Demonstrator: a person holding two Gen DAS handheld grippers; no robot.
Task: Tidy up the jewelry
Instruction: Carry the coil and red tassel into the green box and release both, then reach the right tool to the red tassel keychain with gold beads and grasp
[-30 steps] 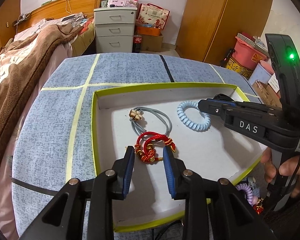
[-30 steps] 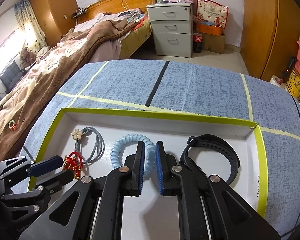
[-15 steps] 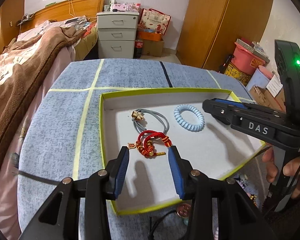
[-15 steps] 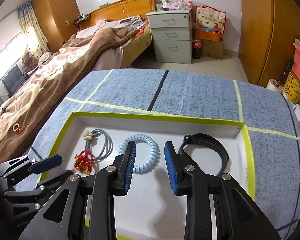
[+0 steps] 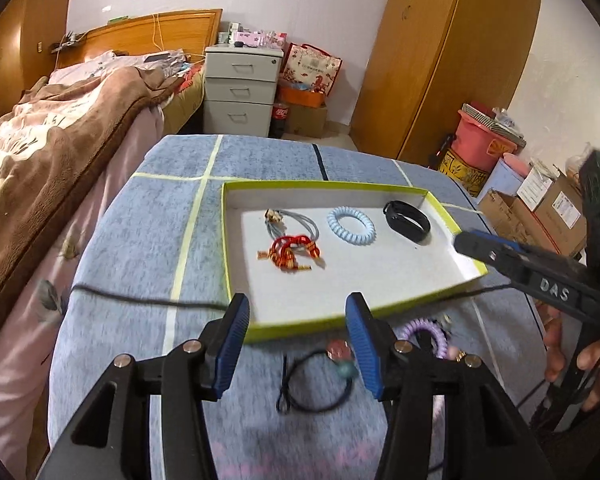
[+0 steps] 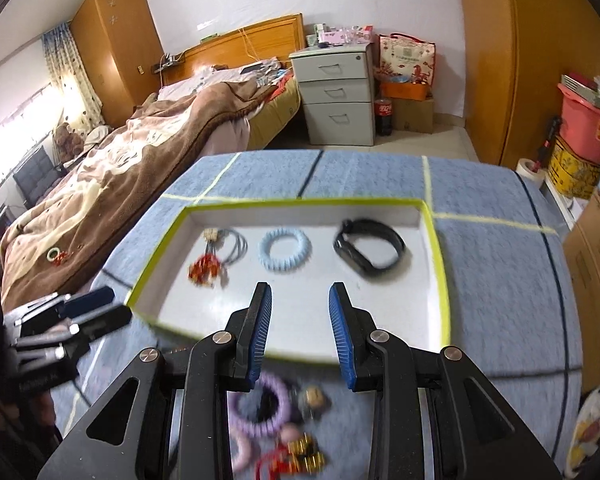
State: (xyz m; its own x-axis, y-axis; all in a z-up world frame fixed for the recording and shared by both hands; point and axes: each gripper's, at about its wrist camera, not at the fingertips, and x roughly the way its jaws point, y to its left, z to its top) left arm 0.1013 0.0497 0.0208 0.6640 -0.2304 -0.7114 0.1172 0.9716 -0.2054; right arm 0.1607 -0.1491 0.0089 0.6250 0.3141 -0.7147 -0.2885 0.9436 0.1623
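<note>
Bedside table's tray sits farther off now — left gripper jaws opening, right gripper jaws parted, both empty.

white letters "das" stand on the right gripper, seen from the left wrist.

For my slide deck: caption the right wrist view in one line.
Open right gripper above the tray's near edge; inside lie a red bracelet, blue coil tie and black band.
</note>
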